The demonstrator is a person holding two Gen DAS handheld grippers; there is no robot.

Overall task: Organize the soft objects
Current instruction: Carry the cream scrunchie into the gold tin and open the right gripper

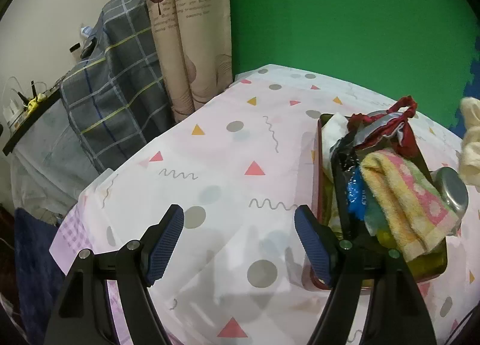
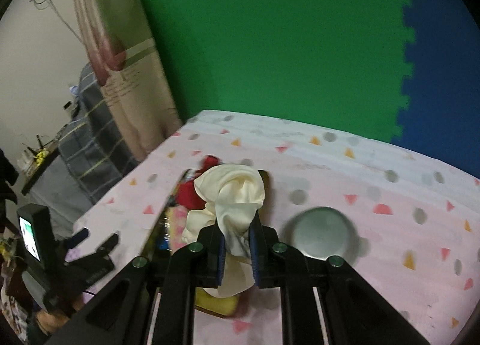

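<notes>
A red-walled tray (image 1: pixel 318 165) on the patterned table holds several soft things: a yellow, pink and green towel (image 1: pixel 408 195), a red cloth (image 1: pixel 399 123), a white cloth (image 1: pixel 336 132) and a blue item (image 1: pixel 355 195). My left gripper (image 1: pixel 238 240) stands open over the bare tablecloth just left of the tray, nothing between its blue pads. My right gripper (image 2: pixel 237 252) is shut on a cream cloth (image 2: pixel 237 195), which hangs bunched above the tray (image 2: pixel 177 195); the same cream cloth (image 1: pixel 472 141) shows at the right edge of the left wrist view.
A steel bowl (image 2: pixel 322 232) lies on the tablecloth (image 1: pixel 216 165) right of the tray; the bowl (image 1: pixel 453 195) touches the towel's far side. A green and blue foam wall stands behind. Curtain and checked cloth (image 1: pixel 120 90) hang past the table's left edge.
</notes>
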